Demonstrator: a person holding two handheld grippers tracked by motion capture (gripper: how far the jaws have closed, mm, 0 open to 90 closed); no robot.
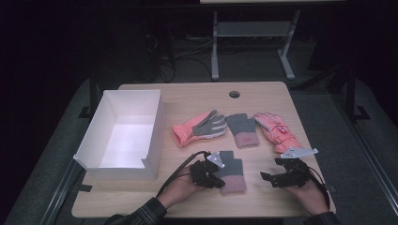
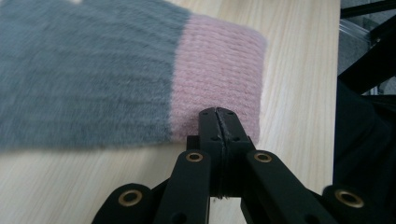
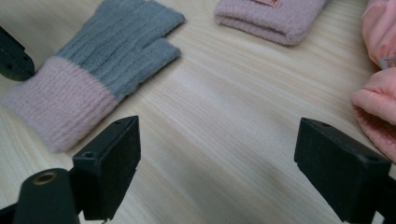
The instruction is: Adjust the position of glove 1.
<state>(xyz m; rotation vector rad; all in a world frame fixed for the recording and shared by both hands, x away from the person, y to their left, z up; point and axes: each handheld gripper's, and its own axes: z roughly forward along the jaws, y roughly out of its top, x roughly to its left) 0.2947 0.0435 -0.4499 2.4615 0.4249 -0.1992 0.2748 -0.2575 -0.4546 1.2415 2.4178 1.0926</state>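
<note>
**Gloves on wooden table: stock at this moment**

Nearest item: left gripper (image 1: 217, 174), lower centre of the high view, jaws pressed together at the pink cuff edge of the grey knitted fingerless glove with pink ribbed cuff (image 1: 231, 172); whether any knit is pinched cannot be told. Right gripper (image 1: 271, 177), lower right, jaws spread wide over bare light wooden table (image 1: 263, 201). Mid-frame row: coral-and-grey work glove (image 1: 199, 127), second grey-and-pink knitted glove (image 1: 243, 129), pink padded ski glove (image 1: 277, 130). White open cardboard box (image 1: 155, 136), left.
</note>
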